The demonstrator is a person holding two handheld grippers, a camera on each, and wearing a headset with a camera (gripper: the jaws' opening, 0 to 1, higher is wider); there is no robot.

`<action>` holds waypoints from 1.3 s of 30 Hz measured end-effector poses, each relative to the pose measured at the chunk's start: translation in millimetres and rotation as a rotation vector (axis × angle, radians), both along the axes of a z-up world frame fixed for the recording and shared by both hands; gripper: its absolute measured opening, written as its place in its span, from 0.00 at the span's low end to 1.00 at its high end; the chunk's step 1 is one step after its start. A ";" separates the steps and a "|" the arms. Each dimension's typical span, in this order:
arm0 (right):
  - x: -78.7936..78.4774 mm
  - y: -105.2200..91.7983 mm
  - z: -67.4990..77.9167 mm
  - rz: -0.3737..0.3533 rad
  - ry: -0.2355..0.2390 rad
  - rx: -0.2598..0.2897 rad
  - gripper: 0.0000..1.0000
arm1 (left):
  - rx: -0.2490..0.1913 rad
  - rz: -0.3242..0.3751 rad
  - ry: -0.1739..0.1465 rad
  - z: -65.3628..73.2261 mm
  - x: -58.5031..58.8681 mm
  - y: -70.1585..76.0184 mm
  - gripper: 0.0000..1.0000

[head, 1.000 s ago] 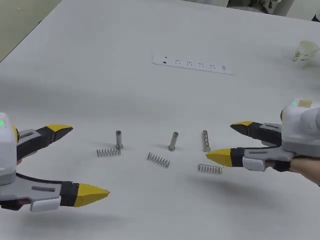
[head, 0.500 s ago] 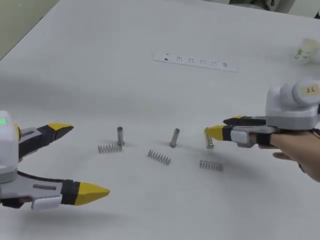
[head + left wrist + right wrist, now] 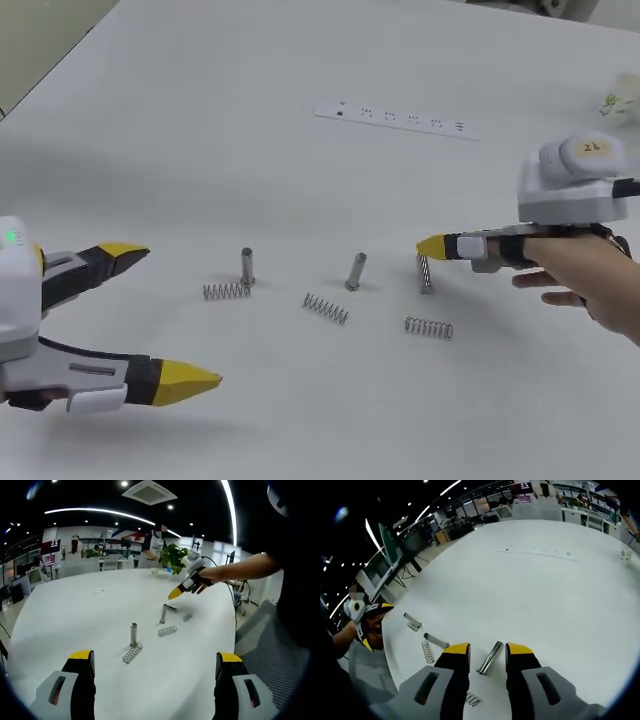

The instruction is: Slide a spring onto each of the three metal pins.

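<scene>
Three short metal pins stand in a row on the white table: a left pin [image 3: 246, 266], a middle pin [image 3: 356, 271] and a right pin [image 3: 425, 272]. A spring lies in front of each: left spring [image 3: 226, 290], middle spring [image 3: 326, 309], right spring [image 3: 429, 327]. My right gripper [image 3: 432, 246] is rolled on its side at the right pin. In the right gripper view its jaws stand narrowly apart on either side of that pin [image 3: 490, 657], with small gaps. My left gripper [image 3: 168, 314] hovers wide open at the near left, holding nothing; the left pin [image 3: 133, 633] is ahead of it.
A white power strip [image 3: 398, 119] lies flat farther back on the table [image 3: 200, 130]. A small pale object [image 3: 620, 103] sits at the far right edge. People and desks stand beyond the table in the left gripper view.
My right gripper has moved up and left from beside the right spring to the right pin, rolled onto its side, and its jaws have narrowed. The left gripper has stayed put.
</scene>
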State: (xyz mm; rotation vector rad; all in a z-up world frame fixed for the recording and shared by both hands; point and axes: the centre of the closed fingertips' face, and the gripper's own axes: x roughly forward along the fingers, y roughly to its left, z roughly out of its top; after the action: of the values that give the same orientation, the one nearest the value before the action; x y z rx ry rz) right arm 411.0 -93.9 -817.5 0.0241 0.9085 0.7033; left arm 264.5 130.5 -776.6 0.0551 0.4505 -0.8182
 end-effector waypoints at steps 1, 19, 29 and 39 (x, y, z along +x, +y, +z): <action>1.0 0.9 -1.7 -0.005 0.011 0.000 0.25 | 0.001 0.000 0.000 -0.3 0.3 -0.2 0.98; 3.5 -3.6 -33.1 -0.072 0.126 -0.133 0.13 | -0.002 -0.001 0.011 -2.6 -2.7 1.0 0.98; 1.0 -5.2 -32.3 -0.106 0.125 -0.133 0.06 | 0.002 -0.009 0.013 -4.6 -1.5 -2.2 0.98; -10.7 -6.8 -27.1 -0.080 0.112 -0.103 0.05 | -0.001 -0.006 0.011 -2.4 0.2 -2.1 0.98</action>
State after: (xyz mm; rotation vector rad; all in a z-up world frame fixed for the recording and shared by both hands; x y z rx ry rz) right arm 400.3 -100.7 -844.6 0.0087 1.0442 0.5846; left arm 264.6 128.4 -778.9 0.0509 0.4607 -0.8248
